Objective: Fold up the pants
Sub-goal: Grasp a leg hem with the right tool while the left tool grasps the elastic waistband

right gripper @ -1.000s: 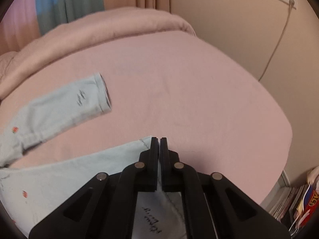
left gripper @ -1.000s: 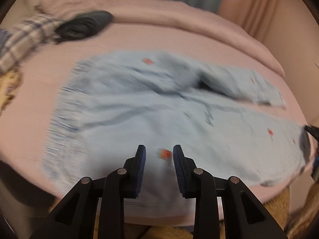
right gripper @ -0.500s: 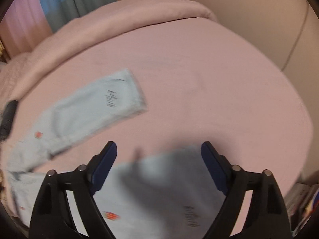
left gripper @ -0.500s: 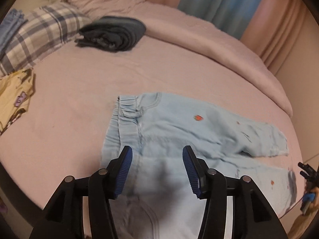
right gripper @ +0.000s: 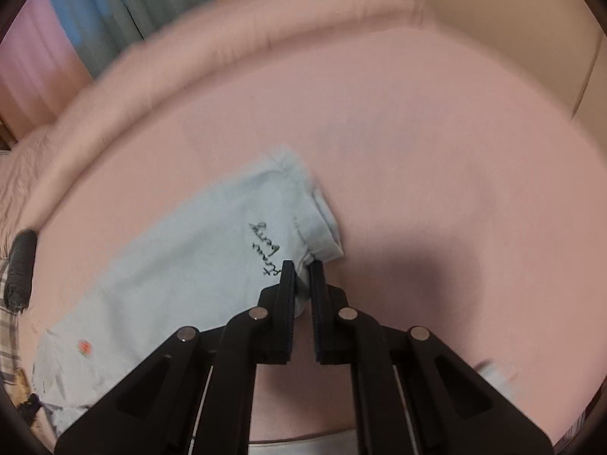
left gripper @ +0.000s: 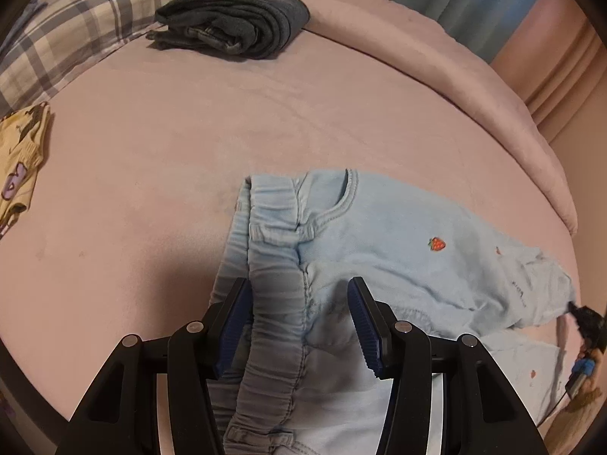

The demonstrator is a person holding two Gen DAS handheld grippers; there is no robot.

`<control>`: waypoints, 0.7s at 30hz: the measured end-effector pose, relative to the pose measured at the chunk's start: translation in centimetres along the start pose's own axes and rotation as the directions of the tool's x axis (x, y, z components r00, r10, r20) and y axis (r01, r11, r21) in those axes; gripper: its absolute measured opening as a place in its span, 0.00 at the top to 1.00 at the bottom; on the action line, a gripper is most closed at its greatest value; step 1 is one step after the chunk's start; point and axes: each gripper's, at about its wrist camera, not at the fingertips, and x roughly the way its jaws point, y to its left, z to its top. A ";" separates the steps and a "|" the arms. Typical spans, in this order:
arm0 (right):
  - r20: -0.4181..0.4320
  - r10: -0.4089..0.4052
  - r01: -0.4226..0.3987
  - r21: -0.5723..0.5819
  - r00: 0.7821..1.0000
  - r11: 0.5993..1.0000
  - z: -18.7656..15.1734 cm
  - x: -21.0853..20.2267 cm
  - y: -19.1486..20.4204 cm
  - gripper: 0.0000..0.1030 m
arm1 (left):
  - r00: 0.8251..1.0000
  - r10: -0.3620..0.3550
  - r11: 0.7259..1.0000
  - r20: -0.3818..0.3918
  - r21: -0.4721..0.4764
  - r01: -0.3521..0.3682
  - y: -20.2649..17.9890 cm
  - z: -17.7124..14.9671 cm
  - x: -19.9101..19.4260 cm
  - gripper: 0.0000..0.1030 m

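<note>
Ahead of my fingers spreads a wide bed [left gripper: 235, 121] under a pink sheet, its rolled pink duvet [left gripper: 436, 49] along the far edge. Beyond hang blue and peach curtains [right gripper: 114, 11]. A beige wall [right gripper: 512, 19] rises beyond my right fingers, dimly lit.

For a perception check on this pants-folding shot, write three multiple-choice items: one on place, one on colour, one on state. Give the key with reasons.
1. Where do the folded dark jeans lie?
A. at the bed's far side, beside the plaid pillow
B. on the light blue pants
C. on the floor

2. What colour is the small strawberry on the light blue pants?
A. green
B. red
C. black

3. How does the left gripper stand?
A. shut on the pillow
B. holding the dark jeans
C. open astride the elastic waistband

Key: 1 A, they sit far back next to the checks; 2 B, the motif is red; 3 C, both blue pads stand clear of the band.
</note>
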 end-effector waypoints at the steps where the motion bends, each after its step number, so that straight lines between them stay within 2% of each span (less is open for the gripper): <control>1: 0.084 0.031 -0.033 0.023 0.996 0.999 0.4 -2.5 -0.4 0.93 | 1.000 -0.006 1.000 0.004 -0.001 0.006 0.2 0.3 0.0 0.49; 3: 0.093 0.087 -0.093 0.060 0.992 0.994 1.0 -4.5 -1.3 0.93 | 1.000 -0.010 1.000 0.012 -0.008 0.011 0.3 0.8 0.0 0.49; 5: 0.080 0.087 -0.091 0.050 0.993 0.995 1.3 -4.6 -1.7 0.93 | 1.000 -0.014 1.000 0.019 -0.008 0.014 0.3 1.4 0.2 0.49; 7: 0.047 -0.038 0.039 -0.017 0.998 0.999 1.4 -2.6 -1.7 0.92 | 1.000 -0.015 1.000 0.017 -0.011 0.015 0.3 2.0 0.6 0.49; 8: -0.006 -0.067 0.067 -0.037 0.998 0.997 1.2 -0.7 -1.3 0.92 | 1.000 -0.016 1.000 0.010 -0.010 0.016 0.3 2.3 0.8 0.49; 9: -0.101 -0.090 0.085 -0.056 0.991 0.995 1.0 1.8 -1.2 0.90 | 1.000 -0.019 1.000 0.005 -0.009 0.019 0.4 2.6 1.0 0.49; 10: -0.189 -0.122 0.109 -0.074 0.974 0.991 0.2 3.4 -1.5 0.87 | 1.000 -0.023 1.000 0.004 -0.011 0.023 0.5 2.9 1.1 0.49; 11: -0.229 -0.146 0.124 -0.105 0.962 0.987 -0.3 4.4 -1.4 0.87 | 1.000 -0.023 1.000 0.002 -0.013 0.023 0.7 3.4 1.3 0.49; 12: -0.180 -0.173 0.146 -0.154 0.968 0.977 -0.4 3.9 -0.8 0.85 | 1.000 -0.018 1.000 -0.004 -0.011 0.018 0.8 3.6 1.4 0.49; 14: -0.175 -0.237 0.197 -0.218 0.956 0.956 0.2 3.4 0.3 0.56 | 1.000 0.007 1.000 -0.016 -0.004 -0.007 1.1 4.5 1.8 0.49; 15: -0.164 -0.255 0.210 -0.248 0.953 0.946 0.7 2.8 1.1 0.29 | 1.000 0.022 1.000 -0.019 0.000 -0.022 1.2 5.0 1.9 0.49; 16: -0.140 -0.243 0.199 -0.268 0.960 0.943 1.4 2.1 1.8 0.24 | 0.999 0.032 0.999 -0.018 -0.003 -0.032 1.4 5.5 2.0 0.49; 18: -0.127 -0.231 0.185 -0.296 0.965 0.937 3.7 1.7 2.1 0.25 | 1.000 0.013 1.000 -0.011 -0.015 -0.013 1.7 6.4 2.2 0.43; 21: -0.112 -0.221 0.175 -0.322 0.969 0.931 6.5 1.5 3.7 0.24 | 0.999 -0.042 0.997 -0.028 -0.063 0.041 2.1 7.1 3.3 0.40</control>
